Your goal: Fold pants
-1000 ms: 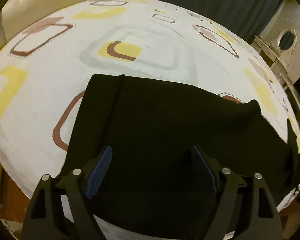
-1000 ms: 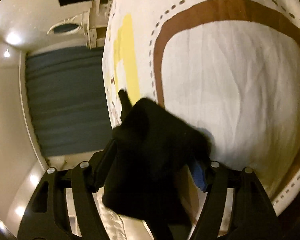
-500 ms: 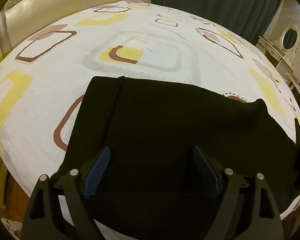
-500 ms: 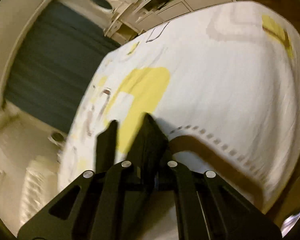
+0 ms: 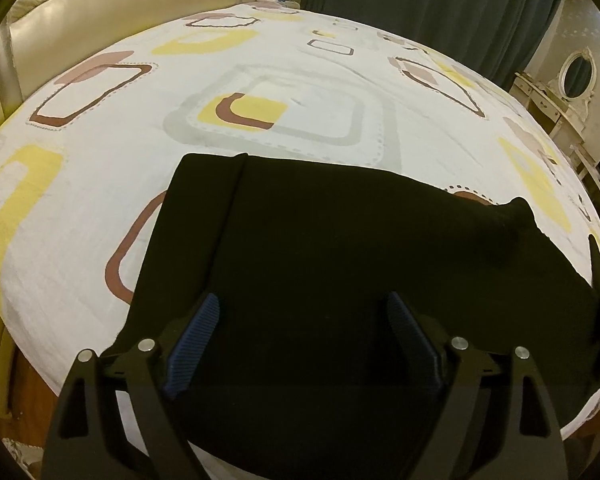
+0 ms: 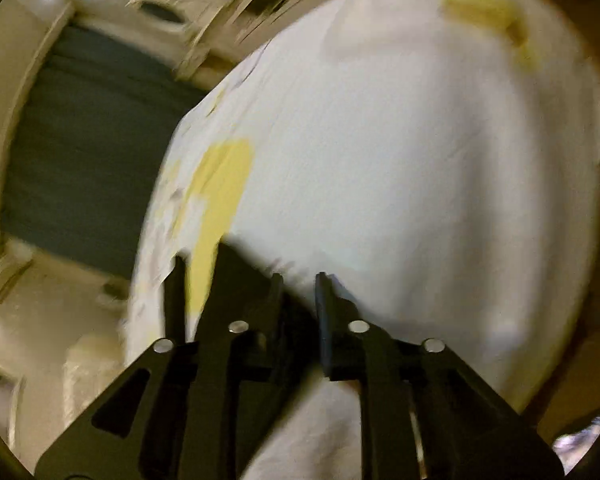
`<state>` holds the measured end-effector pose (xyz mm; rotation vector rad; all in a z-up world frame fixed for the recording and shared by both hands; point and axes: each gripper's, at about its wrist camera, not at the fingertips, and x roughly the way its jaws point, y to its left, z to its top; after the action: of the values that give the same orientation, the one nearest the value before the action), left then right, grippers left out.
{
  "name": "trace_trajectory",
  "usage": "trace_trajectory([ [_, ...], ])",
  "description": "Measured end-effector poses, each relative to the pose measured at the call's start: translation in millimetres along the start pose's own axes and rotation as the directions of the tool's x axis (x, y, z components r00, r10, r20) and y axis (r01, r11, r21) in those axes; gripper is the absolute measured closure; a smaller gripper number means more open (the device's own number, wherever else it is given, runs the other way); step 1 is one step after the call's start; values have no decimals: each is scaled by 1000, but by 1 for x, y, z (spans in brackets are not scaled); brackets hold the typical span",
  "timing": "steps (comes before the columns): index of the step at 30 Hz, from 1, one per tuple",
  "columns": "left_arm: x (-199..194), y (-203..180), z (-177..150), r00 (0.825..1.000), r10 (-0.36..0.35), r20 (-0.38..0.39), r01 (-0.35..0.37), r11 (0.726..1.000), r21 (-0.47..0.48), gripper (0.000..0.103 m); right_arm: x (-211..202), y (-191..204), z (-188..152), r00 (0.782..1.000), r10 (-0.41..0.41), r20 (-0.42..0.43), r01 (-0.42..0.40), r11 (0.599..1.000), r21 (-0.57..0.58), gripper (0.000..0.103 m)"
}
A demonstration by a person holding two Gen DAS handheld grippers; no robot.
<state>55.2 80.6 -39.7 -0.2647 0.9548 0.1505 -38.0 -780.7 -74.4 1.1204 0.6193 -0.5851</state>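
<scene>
The pants [image 5: 340, 248] are spread flat and dark on the bed [image 5: 100, 184], at its near edge, with the long axis running left to right in the left wrist view; a straight seam or folded edge is seen near the left end, and a raised corner at the far right. The left gripper [image 5: 300, 336] is held directly over the near part of the cloth, pointed down at it, with its jaws spread wide and nothing pressed between the blue pads [image 5: 196, 332]. Whether its tips touch the fabric cannot be told. In the blurred right wrist view, the right gripper [image 6: 298, 300] is seen with its jaws narrow but opening, and dark cloth [image 6: 240, 276] lies between and to the left of them; whether the pads press on it cannot be told through the blur. The coming move is judged to turn on the cloth's left-right axis: the right end lies at the right gripper, while the left end and near edge lie closest to the left gripper, from which a fold across could be taken.
</scene>
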Motion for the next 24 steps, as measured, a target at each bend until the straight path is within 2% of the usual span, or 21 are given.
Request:
trace_trajectory([
  [2,0,0,1,1000,-4,-9,4,1000,9,18,-15,15,7,993,-104,56,107,993,-53,80],
  [5,1,2,4,999,-25,-28,25,1000,10,18,-24,82,-4,985,-133,107,156,955,-252,59],
  [8,1,6,5,998,-53,-36,53,999,2,18,-9,171,-40,996,-57,67,82,886,-456,52],
  [11,1,7,4,997,-65,-34,65,998,-2,18,38,253,-84,998,-12,-62,-26,809,-587,48],
  [14,1,7,2,997,-65,-29,65,998,9,18,99,315,-131,985,-77,-153,-48,736,-676,48],
  [15,2,6,2,998,-64,-26,64,998,15,17,117,329,-136,980,-105,-171,-42,726,-686,48],
  [16,2,6,2,998,-61,-24,62,998,23,17,146,345,-146,968,-162,-193,-17,721,-693,48],
  [17,2,6,2,998,-61,-23,62,998,25,17,155,349,-158,961,-197,-196,7,723,-691,48],
  [19,2,7,2,997,-68,-22,69,997,18,17,176,360,-170,949,-271,-161,83,708,-701,48],
  [21,3,8,3,997,-73,-22,73,997,15,17,198,365,-176,924,-376,-73,206,648,-733,49],
  [24,3,8,3,997,-75,-21,75,997,15,16,227,363,-180,878,-478,-37,299,606,-737,49],
])
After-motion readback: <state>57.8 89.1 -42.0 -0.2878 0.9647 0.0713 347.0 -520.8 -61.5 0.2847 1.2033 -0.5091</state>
